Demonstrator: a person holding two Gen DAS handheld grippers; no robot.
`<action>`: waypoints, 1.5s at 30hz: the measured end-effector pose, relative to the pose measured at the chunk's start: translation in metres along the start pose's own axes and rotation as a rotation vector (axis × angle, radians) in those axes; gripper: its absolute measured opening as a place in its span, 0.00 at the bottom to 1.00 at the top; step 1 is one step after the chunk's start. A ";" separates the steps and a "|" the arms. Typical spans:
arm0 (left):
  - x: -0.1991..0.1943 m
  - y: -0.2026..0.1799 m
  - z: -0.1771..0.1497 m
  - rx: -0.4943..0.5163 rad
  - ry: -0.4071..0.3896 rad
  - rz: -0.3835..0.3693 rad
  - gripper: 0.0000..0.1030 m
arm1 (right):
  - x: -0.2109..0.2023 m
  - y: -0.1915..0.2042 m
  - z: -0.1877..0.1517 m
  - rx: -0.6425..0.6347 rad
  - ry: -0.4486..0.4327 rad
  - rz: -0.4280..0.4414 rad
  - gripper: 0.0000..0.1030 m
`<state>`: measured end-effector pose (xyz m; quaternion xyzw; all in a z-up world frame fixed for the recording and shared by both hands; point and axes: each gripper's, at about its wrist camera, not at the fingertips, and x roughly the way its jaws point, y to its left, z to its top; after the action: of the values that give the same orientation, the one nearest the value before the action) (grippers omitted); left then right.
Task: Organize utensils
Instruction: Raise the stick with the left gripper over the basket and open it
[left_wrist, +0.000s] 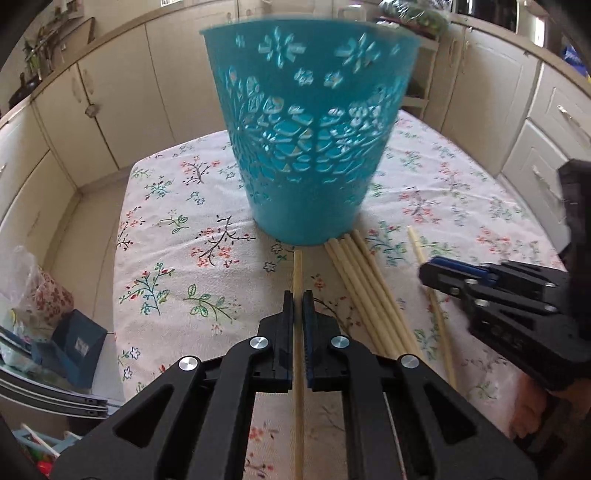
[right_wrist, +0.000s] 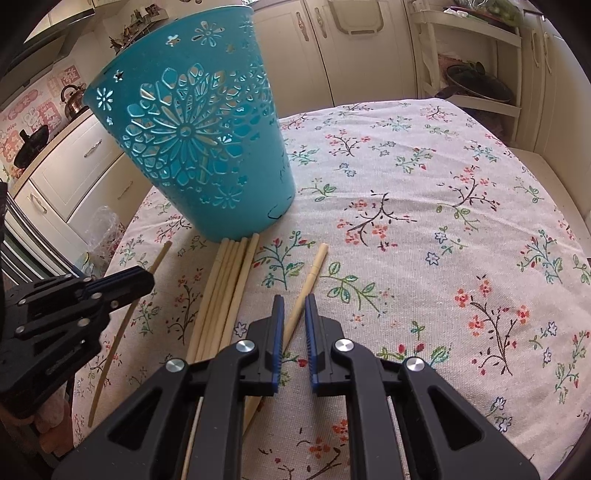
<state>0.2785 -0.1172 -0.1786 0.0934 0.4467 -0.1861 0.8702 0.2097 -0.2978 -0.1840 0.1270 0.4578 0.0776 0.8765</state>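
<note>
Left gripper (left_wrist: 297, 301): your fingers are pinched narrow on a single chopstick (left_wrist: 297, 269). It runs straight between the pads, tip pointing toward the foot of the teal basket (left_wrist: 310, 122). From the right wrist view that chopstick looks raised at the front, so it appears lifted, not lying flat.

Right gripper (right_wrist: 294, 304): your fingers stand a little apart, straddling a second loose chopstick (right_wrist: 314, 271) that lies on the flowered tablecloth (right_wrist: 424, 221). The pads do not appear to press it; nothing is held there.

The remaining bundle of chopsticks (right_wrist: 229, 280) lies side by side on the cloth between the two grippers, far ends touching the base of the basket. The basket stands upright near the far middle of the table; through its cut-outs a few pale sticks seem to stand inside, though this is uncertain.

Handling notes, judged: the sticks are light, stiff, smooth and round, so they will likely roll or pivot in the pads. Take hold near mid-length or slightly toward the thick end. Lying flat on soft cloth, they give little room under them; close slowly. The basket looks light and may tip if a stick strikes its rim.
</note>
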 end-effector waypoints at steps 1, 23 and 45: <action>-0.003 0.000 0.000 -0.002 -0.004 -0.008 0.05 | 0.000 0.000 0.000 0.001 0.000 0.001 0.11; -0.146 0.029 0.055 -0.131 -0.386 -0.356 0.05 | 0.000 -0.006 0.001 0.021 0.000 0.023 0.11; -0.121 0.059 0.184 -0.347 -0.760 -0.198 0.05 | 0.002 -0.010 0.001 0.057 -0.003 0.058 0.12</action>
<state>0.3750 -0.0950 0.0264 -0.1730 0.1256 -0.2119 0.9536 0.2114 -0.3069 -0.1877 0.1653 0.4548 0.0895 0.8705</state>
